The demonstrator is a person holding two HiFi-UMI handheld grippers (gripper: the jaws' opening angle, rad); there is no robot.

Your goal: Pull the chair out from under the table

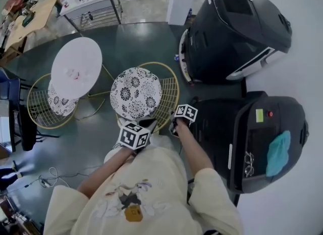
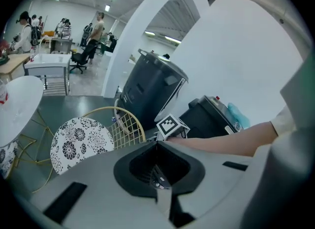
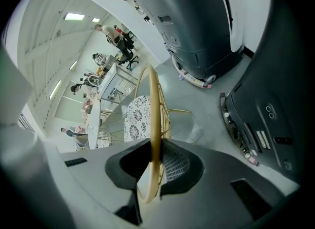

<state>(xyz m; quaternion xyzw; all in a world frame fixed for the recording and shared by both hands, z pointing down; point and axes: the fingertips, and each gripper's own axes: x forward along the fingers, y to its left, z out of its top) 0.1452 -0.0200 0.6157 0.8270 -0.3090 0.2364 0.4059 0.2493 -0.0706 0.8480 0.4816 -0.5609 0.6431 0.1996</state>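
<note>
**Head view.** The chair (image 1: pixel 136 93), a gold wire frame with a round patterned cushion, stands just beside the round white table (image 1: pixel 75 67). As far as this view shows, its seat is out from under the tabletop. Both forearms reach forward and down. The right gripper (image 1: pixel 177 122) meets the backrest, and the left gripper (image 1: pixel 144 128) sits near the seat's close edge.

**Left gripper view.** The jaws are together with nothing between them. They point past the cushion, apart from the frame.

**Right gripper view.** The jaws are clamped on the backrest's thin top rim (image 3: pixel 155 119), which runs upright between them.

**Handling.** The wire frame is probably light and stiff, so it should slide easily on the smooth floor. The round rim may twist in the grip. Hold it at the top of the backrest and pull level, so that the chair does not tip.
</note>
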